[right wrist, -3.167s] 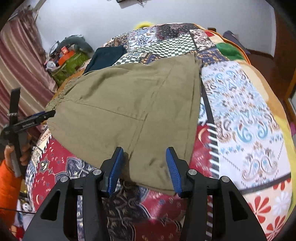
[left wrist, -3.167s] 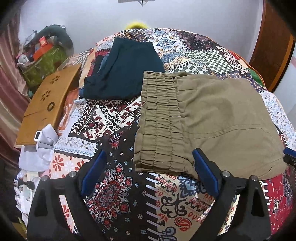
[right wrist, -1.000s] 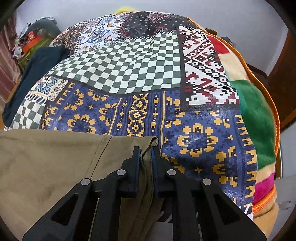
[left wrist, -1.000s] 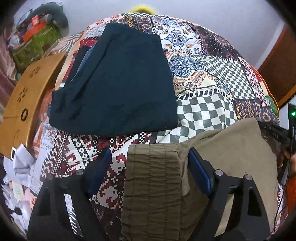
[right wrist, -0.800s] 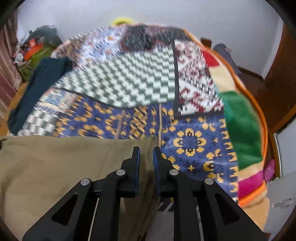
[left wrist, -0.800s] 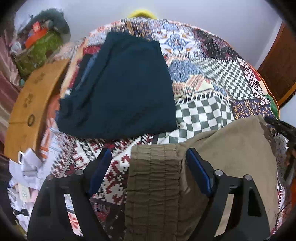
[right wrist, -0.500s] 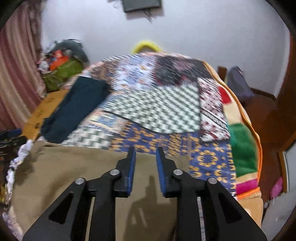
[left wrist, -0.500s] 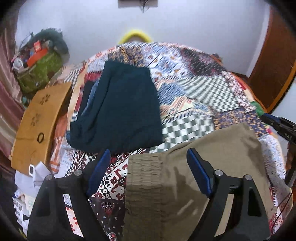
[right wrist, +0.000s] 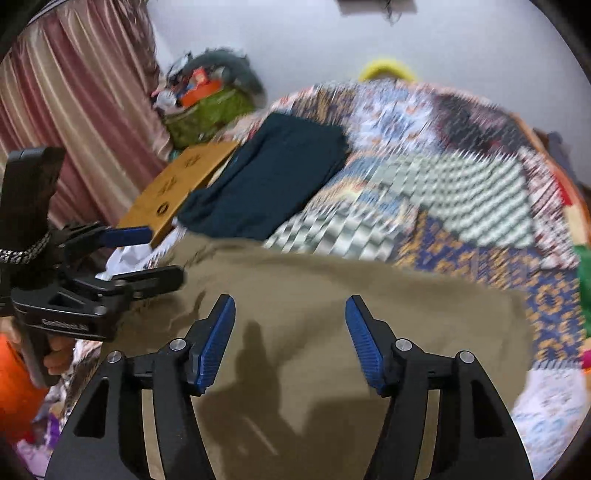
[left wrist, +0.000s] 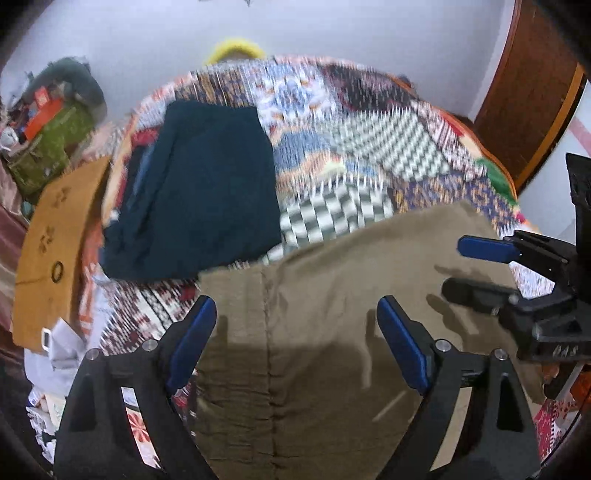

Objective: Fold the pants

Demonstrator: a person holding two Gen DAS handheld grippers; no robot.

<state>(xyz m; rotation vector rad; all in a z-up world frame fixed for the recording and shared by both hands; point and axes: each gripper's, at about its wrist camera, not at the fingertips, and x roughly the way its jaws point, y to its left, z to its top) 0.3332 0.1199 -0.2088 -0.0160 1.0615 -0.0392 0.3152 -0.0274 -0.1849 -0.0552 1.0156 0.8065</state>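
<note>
A home bedroom: a bed (left wrist: 369,122) covered by a bright patchwork-print quilt fills both views. Striped pink curtains (right wrist: 81,96) hang along one side, a wooden door (left wrist: 532,88) stands by the plain pale wall, and a wooden lap tray (left wrist: 55,240) and stuffed bags (right wrist: 210,99) crowd the bedside, with folded dark clothing (left wrist: 207,184) on the quilt.

Black framed tongs (right wrist: 290,343) with ribbed blue pads (right wrist: 218,345), silver screws, a braided cord, and an orange sleeve (right wrist: 16,387).

Plain pale wall (left wrist: 332,33) stood behind the bed's patchwork quilt (right wrist: 461,177). Pink striped curtain (right wrist: 85,92) hung at one side, brown wooden door (left wrist: 532,85) at the other.
</note>
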